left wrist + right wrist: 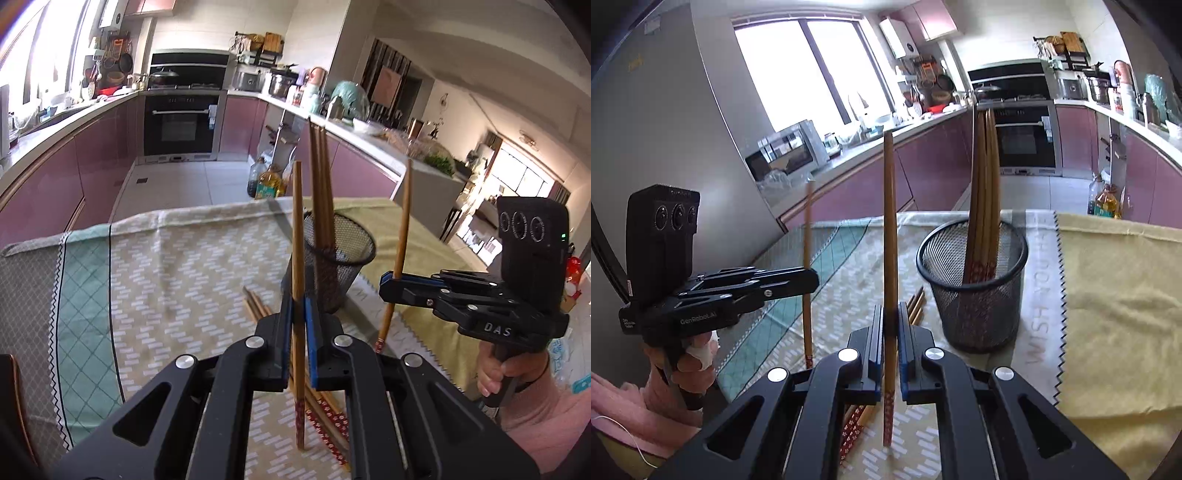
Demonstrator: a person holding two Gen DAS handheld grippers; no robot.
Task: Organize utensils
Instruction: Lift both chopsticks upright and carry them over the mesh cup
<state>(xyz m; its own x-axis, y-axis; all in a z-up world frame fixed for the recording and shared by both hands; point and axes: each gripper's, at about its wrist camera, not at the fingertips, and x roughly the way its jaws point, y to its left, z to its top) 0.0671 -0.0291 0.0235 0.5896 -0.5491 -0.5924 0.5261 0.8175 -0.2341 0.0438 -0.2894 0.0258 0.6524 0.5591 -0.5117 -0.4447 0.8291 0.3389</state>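
Patterned cloths cover the tabletop [177, 258]: a beige zigzag-print one with a teal diamond border, and a plain yellow one [1115, 295] on the right.

Nearest in the left wrist view, the left claw [298, 314] is clenched on a single brown wooden chopstick [297, 236], held upright with its red flower-patterned end hanging below the pads. Under it, a loose bundle of matching chopsticks [325, 421] lies flat on the beige cloth. The right wrist view shows the same bundle only in part, beside its own claw.

The right claw [890, 328] is likewise clamped on a second upright wooden chopstick [889, 229]. Each camera catches the other claw from the side: the left view shows the right one gripping its chopstick to the right of the cup, with a hand in a pink sleeve [513, 373] on the handle; the right view shows the left one at the far left.

Just beyond the claws stands a black wire-mesh cup [975, 291] holding several upright chopsticks [986, 177]. The right view shows it on the beige cloth near the yellow cloth's zigzag edge.

Farther back are mauve kitchen cabinets [92, 158] and a black built-in oven [181, 122]; only the right view shows the bright window [812, 70].
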